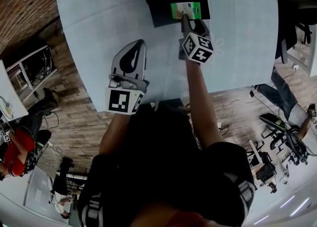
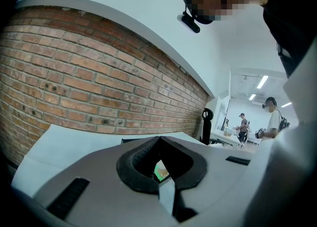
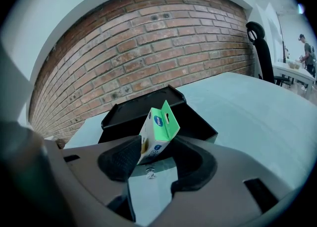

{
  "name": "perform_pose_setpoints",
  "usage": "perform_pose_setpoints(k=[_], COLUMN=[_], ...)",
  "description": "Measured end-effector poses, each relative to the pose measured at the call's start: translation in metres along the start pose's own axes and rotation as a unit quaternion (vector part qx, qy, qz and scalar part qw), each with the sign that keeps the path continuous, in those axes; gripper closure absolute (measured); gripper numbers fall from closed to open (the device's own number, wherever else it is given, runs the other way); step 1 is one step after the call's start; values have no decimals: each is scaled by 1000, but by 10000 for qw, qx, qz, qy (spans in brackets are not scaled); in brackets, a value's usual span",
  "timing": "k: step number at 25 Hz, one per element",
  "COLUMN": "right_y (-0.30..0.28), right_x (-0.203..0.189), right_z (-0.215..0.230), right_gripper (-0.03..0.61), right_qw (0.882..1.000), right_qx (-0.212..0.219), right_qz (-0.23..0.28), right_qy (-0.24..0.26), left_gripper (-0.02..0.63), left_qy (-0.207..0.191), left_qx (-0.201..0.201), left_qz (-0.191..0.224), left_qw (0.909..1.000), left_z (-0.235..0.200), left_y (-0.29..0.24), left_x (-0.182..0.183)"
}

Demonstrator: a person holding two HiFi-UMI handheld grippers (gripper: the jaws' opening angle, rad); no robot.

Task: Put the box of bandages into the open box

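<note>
Right tongs [image 3: 159, 145] angle down, parted around tilted bandage box [image 3: 161, 121].

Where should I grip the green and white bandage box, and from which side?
Grip the bandage box across its two broad faces, mid-body, below the green hang tab. Come from the near side, as the right gripper stands, jaws open either side. It stands tilted on end at the open box's near edge.

The bandage box [image 3: 158, 129] is showing green, white and blue; the open box [image 3: 141, 109] is looking black, the table [image 3: 257, 117] pale blue-grey.
</note>
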State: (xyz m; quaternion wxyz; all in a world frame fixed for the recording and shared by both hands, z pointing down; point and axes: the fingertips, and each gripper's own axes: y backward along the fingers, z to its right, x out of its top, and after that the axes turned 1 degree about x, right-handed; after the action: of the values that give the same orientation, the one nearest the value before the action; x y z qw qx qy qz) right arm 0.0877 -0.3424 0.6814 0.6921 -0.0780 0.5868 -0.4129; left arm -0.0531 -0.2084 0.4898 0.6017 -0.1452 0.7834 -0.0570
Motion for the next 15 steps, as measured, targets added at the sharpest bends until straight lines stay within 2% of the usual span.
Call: perform_pose_setpoints(k=[7,15], right_y=[-6,6], right_x=[-2,-2], right_z=[-3,10], right_gripper=[341,331], right_qw=[9994,9994], right_qx=[154,10], right_qz=[-243,-244], right_qy=[167,238], left_gripper=[578,578], left_qy=[-4,-9], left_qx=[8,-61], left_qz=[20,40], left_qw=[10000,10000], left_z=[0,12], left_y=[4,12], left_x=[-2,-3])
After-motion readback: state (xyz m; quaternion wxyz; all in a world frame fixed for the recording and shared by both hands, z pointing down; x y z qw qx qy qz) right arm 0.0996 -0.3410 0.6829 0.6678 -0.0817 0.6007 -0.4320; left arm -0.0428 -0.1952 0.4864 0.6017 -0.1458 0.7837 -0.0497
